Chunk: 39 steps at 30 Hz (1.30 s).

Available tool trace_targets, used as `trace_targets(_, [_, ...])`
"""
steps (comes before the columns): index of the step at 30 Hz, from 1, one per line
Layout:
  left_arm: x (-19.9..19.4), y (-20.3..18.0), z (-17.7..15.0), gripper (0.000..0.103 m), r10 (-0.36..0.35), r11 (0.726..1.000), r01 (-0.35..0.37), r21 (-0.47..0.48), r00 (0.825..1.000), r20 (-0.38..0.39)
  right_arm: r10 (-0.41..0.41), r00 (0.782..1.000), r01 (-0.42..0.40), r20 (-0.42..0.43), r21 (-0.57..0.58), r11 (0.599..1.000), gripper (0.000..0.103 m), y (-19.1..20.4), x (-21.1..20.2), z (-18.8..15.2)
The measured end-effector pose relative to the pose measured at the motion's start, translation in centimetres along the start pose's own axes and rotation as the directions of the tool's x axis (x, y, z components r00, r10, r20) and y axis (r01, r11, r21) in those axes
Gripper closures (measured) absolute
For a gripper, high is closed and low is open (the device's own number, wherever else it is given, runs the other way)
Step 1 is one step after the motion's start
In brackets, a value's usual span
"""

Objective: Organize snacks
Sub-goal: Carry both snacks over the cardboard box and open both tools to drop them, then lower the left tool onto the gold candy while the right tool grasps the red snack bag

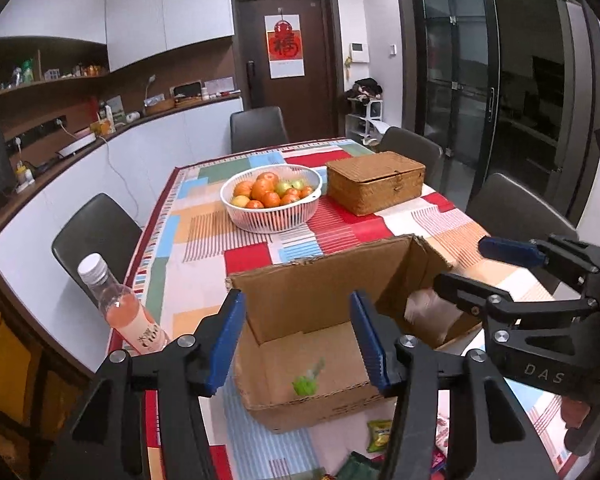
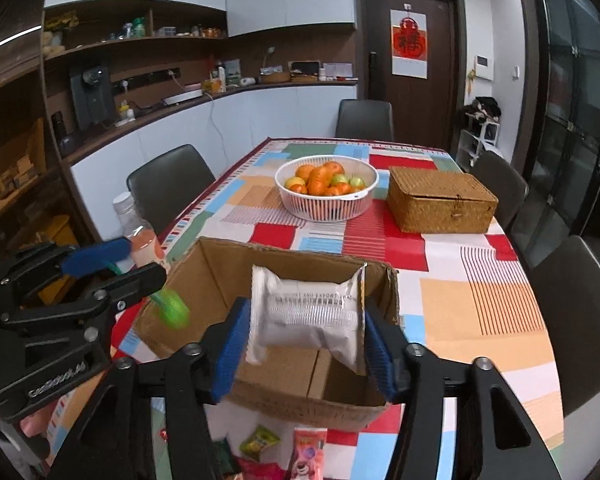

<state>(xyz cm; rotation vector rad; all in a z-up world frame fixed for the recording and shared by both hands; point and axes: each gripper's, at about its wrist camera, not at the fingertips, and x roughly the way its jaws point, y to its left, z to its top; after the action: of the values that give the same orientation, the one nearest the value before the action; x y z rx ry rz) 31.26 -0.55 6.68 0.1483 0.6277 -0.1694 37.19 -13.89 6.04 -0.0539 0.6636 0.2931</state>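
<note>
Cardboard box [image 1: 312, 304] below both grippers, L [image 1: 298, 344] & R [image 2: 306, 344], tilted down.

Black left gripper [image 1: 298, 340] & right gripper [image 2: 306, 346], blue pads, silver screws.

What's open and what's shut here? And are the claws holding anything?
Cardboard box: open on top.
Wicker box: lid shut.
Pink drink bottle: standing, cap on.
White basket: full of fruit.
Left claw: open, empty.
Right claw: open, silver packet loose between its pads.
</note>
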Motion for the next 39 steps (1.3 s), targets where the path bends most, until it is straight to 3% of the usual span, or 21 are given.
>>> trace_targets(3, [-0.7, -0.2, -0.6, 0.045, -0.011, 1.000, 0.011, 0.004, 1.000, 0.009, -0.023, 1.000, 0.023, 0.016, -0.028, 0.999, 0.042, 0.2, -0.5, -0.6])
trace_targets(10, [-2.4, -0.7, -2.3, 0.041, -0.042, 0.999, 0.042, 0.007, 0.999, 0.006, 0.015, 1.000, -0.014, 0.011, -0.040, 0.999, 0.042, 0.7, -1.8, -2.2])
trace_targets(18, [-3.9, -0.8, -5.5, 0.037, -0.046, 0.999, 0.046, 0.021, 0.999, -0.006, 0.039, 0.998, -0.042, -0.043, -0.065, 0.997, 0.042, 2.1, -2.5, -5.6])
trace_targets(29, [-2.8, -0.2, -10.9, 0.037, -0.031, 0.999, 0.036, 0.035, 0.991, -0.129, 0.039, 0.986, -0.045, -0.164, -0.031, 0.999, 0.042, 3.7, -1.0, -10.3])
trace_targets(39, [0.1, -1.0, -15.7, 0.037, -0.040, 0.998, 0.052, 0.035, 0.959, -0.282, 0.038, 0.952, -0.051, -0.303, -0.034, 0.998, 0.042, 4.0, 1.1, -14.4])
